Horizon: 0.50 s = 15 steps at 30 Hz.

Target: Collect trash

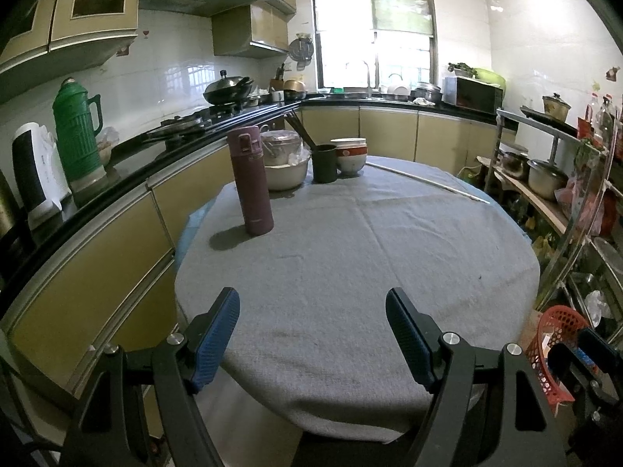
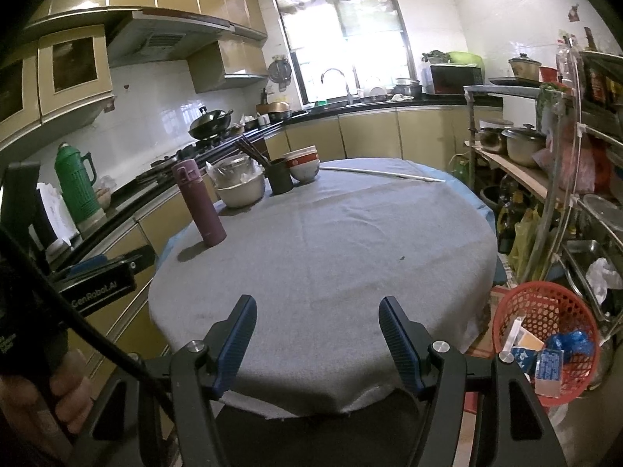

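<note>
Round counter (image 2: 331, 241) draped in grey cloth. Left tool (image 1: 311, 334) and right tool (image 2: 317, 334) poised over near edge, both released, jaws apart, nothing between. Far left: maroon flask (image 2: 200, 202) upright, near white bowl (image 2: 240, 192), dark cup with chopsticks (image 2: 280, 181), stacked bowls (image 2: 303, 165). Near right, beside counter: red mesh basket (image 2: 545, 311) containing trash — blue wrappers (image 2: 568, 342) and small cartons.

Only legible text: "GenRobot.AI", white print on black body of left claw (image 2: 102, 277), seen in right wrist view; labels on packets in red basket (image 2: 545, 311) too blurred to read
</note>
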{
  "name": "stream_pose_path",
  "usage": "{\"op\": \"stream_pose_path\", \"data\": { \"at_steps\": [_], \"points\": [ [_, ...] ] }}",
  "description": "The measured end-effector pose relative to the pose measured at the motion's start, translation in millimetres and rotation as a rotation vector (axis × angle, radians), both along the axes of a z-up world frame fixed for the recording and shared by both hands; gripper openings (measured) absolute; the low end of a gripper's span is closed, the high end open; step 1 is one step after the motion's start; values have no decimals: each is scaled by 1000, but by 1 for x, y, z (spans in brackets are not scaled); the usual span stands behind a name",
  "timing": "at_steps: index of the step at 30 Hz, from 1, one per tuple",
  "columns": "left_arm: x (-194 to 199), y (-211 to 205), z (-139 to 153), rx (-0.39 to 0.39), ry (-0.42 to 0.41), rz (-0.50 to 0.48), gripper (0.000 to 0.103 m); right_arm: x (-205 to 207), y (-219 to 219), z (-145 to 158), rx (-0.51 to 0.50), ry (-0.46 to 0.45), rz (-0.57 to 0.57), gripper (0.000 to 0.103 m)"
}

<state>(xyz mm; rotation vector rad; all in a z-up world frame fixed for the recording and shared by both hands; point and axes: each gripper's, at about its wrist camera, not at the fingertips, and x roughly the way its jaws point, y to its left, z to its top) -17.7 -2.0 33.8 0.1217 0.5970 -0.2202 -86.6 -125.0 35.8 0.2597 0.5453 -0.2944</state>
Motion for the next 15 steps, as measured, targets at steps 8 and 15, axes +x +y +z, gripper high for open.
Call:
{"op": "stream_pose_path", "data": {
  "at_steps": [8, 15],
  "points": [
    [4, 2, -1, 2, 7, 9, 78, 10, 2, -1, -6, 10, 16, 69],
    [12, 2, -6, 6, 21, 29, 78, 28, -2, 5, -20, 4, 34, 69]
  ]
}}
